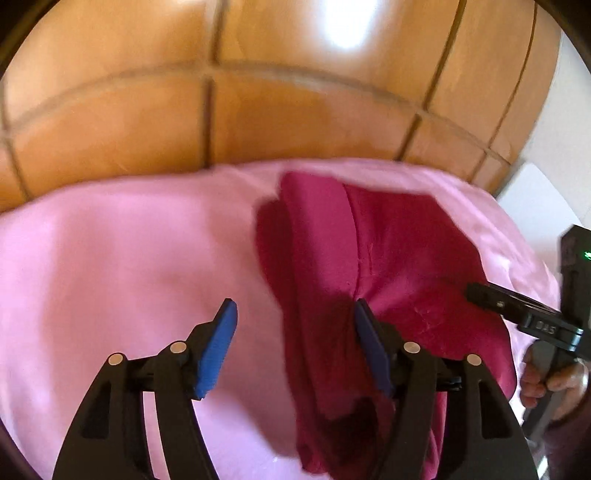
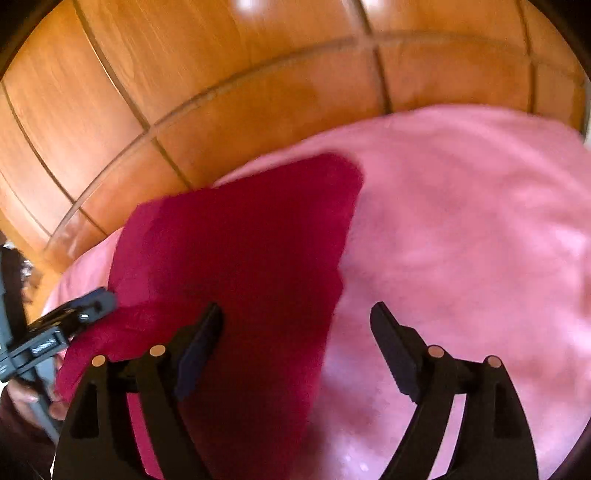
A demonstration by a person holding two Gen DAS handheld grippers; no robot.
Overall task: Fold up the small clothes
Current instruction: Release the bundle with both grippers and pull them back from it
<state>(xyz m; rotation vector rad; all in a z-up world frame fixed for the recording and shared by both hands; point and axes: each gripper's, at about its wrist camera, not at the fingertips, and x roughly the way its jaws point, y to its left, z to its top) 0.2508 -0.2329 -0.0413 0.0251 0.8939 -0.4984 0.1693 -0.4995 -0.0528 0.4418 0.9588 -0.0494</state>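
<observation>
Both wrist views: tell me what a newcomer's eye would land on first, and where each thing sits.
The dark red garment stands out first, lying partly folded on the pale pink cloth that covers the surface. Behind it rises glossy orange wood panelling with a bright glare. In front, the left gripper and right gripper hang over the garment's edges, jaws open with nothing pinched.

Bright glare on wooden panels [image 1: 347,26], motion blur, fisheye-curved edges
</observation>
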